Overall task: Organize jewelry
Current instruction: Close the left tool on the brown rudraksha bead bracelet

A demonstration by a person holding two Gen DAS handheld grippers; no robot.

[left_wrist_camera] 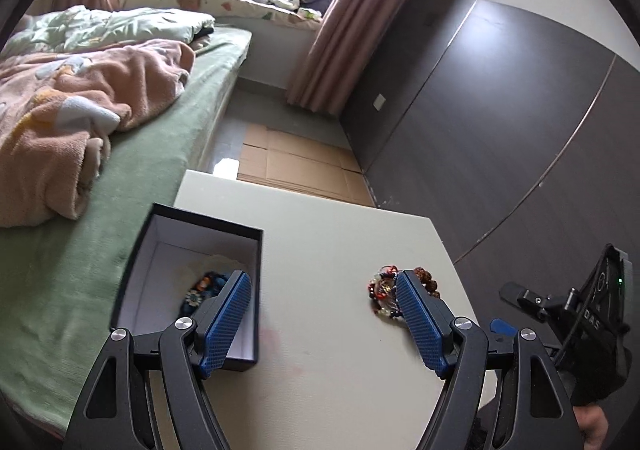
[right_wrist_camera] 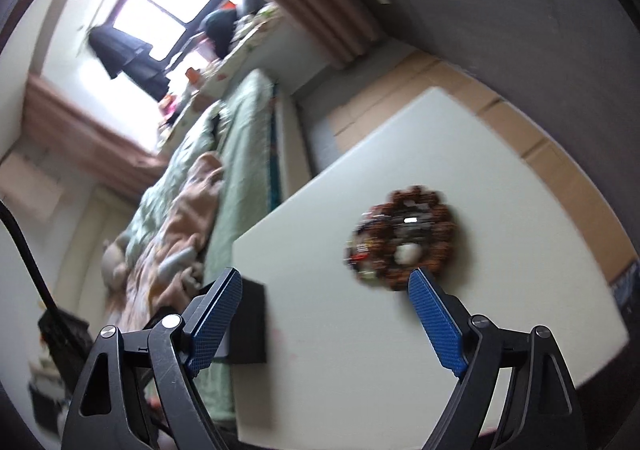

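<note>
A pile of beaded bracelets (left_wrist_camera: 386,292) lies on the white table (left_wrist_camera: 328,250); it also shows, blurred, in the right wrist view (right_wrist_camera: 400,240). A black open box (left_wrist_camera: 188,258) stands at the table's left edge with blue beaded jewelry (left_wrist_camera: 200,288) inside. My left gripper (left_wrist_camera: 322,282) is open and empty above the table between box and pile. My right gripper (right_wrist_camera: 326,278) is open and empty, its right fingertip (right_wrist_camera: 418,278) near the pile. The right gripper's body (left_wrist_camera: 580,310) shows at the right in the left wrist view.
A bed (left_wrist_camera: 120,154) with green sheet and a pink blanket (left_wrist_camera: 72,106) lies left of the table. Flattened cardboard (left_wrist_camera: 296,166) covers the floor beyond. A dark wardrobe (left_wrist_camera: 500,110) stands on the right. The box's black side (right_wrist_camera: 250,322) shows in the right wrist view.
</note>
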